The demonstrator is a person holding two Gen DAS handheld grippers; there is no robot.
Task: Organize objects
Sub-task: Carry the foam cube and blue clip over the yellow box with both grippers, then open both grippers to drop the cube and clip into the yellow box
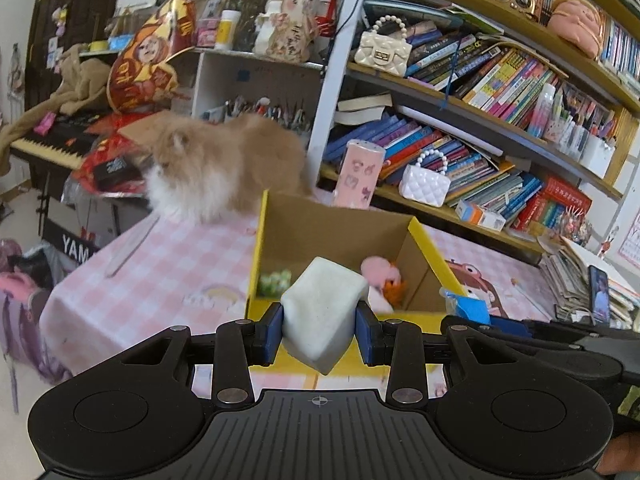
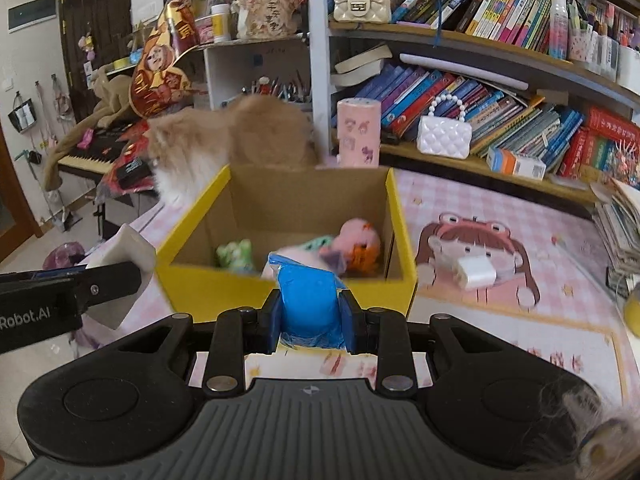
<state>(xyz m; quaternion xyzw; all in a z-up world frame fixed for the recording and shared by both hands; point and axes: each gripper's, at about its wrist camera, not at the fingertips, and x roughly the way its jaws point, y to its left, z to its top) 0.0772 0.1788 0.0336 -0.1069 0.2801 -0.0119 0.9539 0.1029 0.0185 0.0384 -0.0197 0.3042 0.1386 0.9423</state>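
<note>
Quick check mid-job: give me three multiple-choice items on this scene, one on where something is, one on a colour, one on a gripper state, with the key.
1. Where is the cat?
A. Inside the box
B. On the table behind the box
C. On the bookshelf

2. What colour is the outside of the box?
A. Yellow
B. Red
C. Green

3. What is the left hand-held gripper doing?
A. Open and empty
B. Shut on a white block
C. Shut on a blue packet

Key:
1 B, it stands on the table beyond the box's far wall.
2 A, the outer walls and rim are yellow.
3 B, the white block sits clamped between its fingers; the blue packet is in the right hand-held gripper.
</note>
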